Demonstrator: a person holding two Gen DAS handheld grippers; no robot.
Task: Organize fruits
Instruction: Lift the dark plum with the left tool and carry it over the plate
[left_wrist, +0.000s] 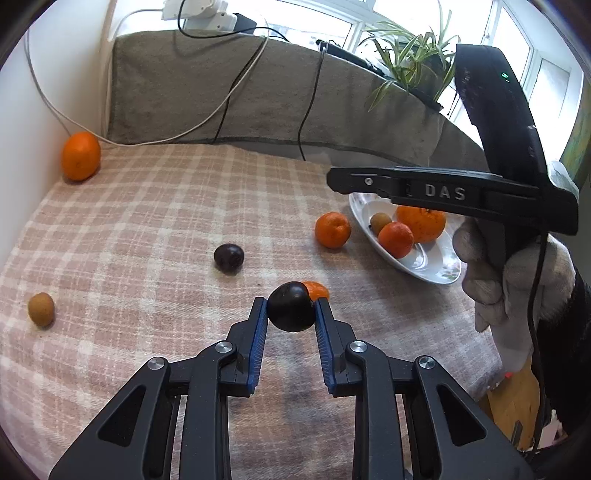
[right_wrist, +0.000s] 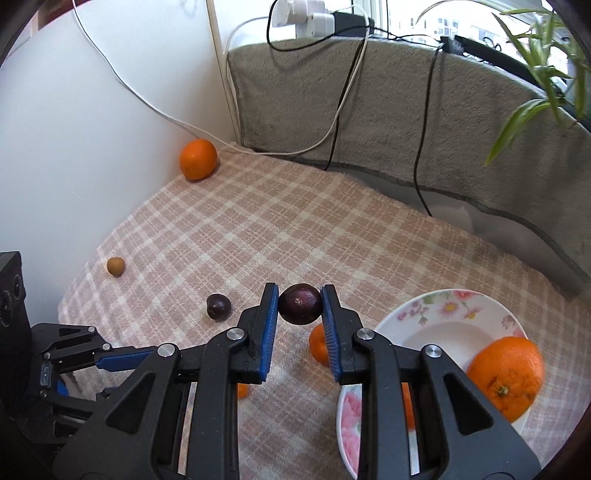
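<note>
My left gripper (left_wrist: 290, 300) is shut on a dark plum (left_wrist: 290, 314), held just above the checked cloth (left_wrist: 147, 221). My right gripper (right_wrist: 300, 288) is shut on a second dark plum (right_wrist: 300, 304), to the left of the floral plate (right_wrist: 443, 310). In the plate lie a big orange (left_wrist: 421, 221), a mandarin (left_wrist: 395, 239) and a small brown fruit (left_wrist: 380, 223). On the cloth lie a third plum (left_wrist: 229, 257), a mandarin (left_wrist: 332, 229) beside the plate, another mandarin (left_wrist: 318, 290) behind my left plum, a brown fruit (left_wrist: 41, 309) and an orange (left_wrist: 80, 156) by the wall.
A grey towel-covered ledge (left_wrist: 258, 96) with hanging cables (left_wrist: 236, 85) borders the back. A white wall (right_wrist: 74, 147) closes the left side. A spider plant (left_wrist: 410, 62) stands at the back right. A gloved hand (left_wrist: 491, 273) holds the right gripper's handle.
</note>
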